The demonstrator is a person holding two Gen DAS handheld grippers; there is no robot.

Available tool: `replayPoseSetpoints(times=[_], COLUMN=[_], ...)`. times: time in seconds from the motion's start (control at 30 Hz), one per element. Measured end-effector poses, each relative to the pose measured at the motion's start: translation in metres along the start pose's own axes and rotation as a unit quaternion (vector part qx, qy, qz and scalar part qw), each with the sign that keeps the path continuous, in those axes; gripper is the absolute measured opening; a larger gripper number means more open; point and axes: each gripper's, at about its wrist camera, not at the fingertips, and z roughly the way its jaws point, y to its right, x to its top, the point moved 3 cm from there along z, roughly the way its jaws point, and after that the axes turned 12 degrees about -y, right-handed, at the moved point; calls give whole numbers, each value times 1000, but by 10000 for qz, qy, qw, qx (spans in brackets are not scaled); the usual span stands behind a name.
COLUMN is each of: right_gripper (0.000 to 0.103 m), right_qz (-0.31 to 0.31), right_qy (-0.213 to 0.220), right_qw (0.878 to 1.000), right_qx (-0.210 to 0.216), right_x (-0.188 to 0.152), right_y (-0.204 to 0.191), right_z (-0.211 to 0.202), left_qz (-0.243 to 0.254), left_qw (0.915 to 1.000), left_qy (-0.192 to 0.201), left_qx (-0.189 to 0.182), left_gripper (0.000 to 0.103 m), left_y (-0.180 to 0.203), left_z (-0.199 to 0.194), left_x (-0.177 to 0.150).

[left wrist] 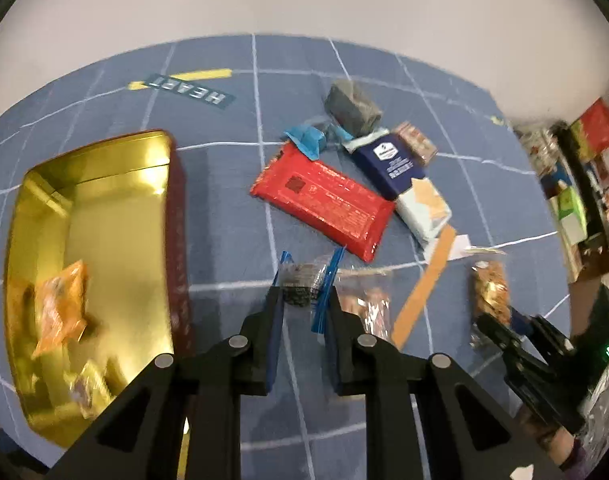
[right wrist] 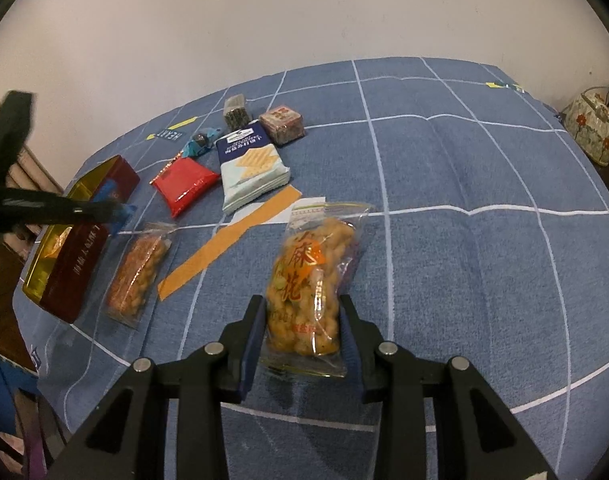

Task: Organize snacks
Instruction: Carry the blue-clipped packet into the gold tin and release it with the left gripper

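My left gripper is shut on a small dark candy in a clear wrapper with blue ends, held just right of the open gold tin. Inside the tin lie an orange packet and a smaller wrapped piece. My right gripper is shut on the near end of a clear bag of fried dough twists over the blue checked cloth. A second clear packet of fried snack lies beside the tin's red wall.
Farther back lie a red packet, a blue-and-white cracker pack, a brown block, a grey packet and a blue-wrapped candy. An orange tape strip crosses the cloth. A flowered basket stands at far right.
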Motion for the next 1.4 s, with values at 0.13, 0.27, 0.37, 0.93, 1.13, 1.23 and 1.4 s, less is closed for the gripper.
replayPoseSetpoints(times=[0.13,0.27,0.37,0.93,1.13,1.23,1.4], right_gripper=[36,36,36,36,36,36,36], right_qz=[-20,-40,-48,17,10,11,4], right_qy=[11,31,47,33,50,63,79], right_qw=[9999,9998,9997,9992,9991,9990,9989], right_qx=[-100,-168,-226,-401,-432,-443,-460], right_x=[0,0,-1,0,-1,-1,-1], right_y=[-2,-3,-5,-8,-9,-8,-9], right_z=[0,0,0,1,0,0,1], left_qz=[-94,-69,-79,-204,-339,-367,-429], left_qw=[9994,9982,9972,9926,9908,9900,9893], left_qy=[321,581,738,1178,1249,1266,1240], left_qx=[-70,-91,-114,215,390,510,646], left_gripper=[16,16,16,16,16,16,16], left_y=[-6,-8,-11,-44,-60,-67,-77], left_z=[-25,-49,-63,-106,-107,-105,-97], left_x=[-24,-43,-53,-86,-85,-82,-75])
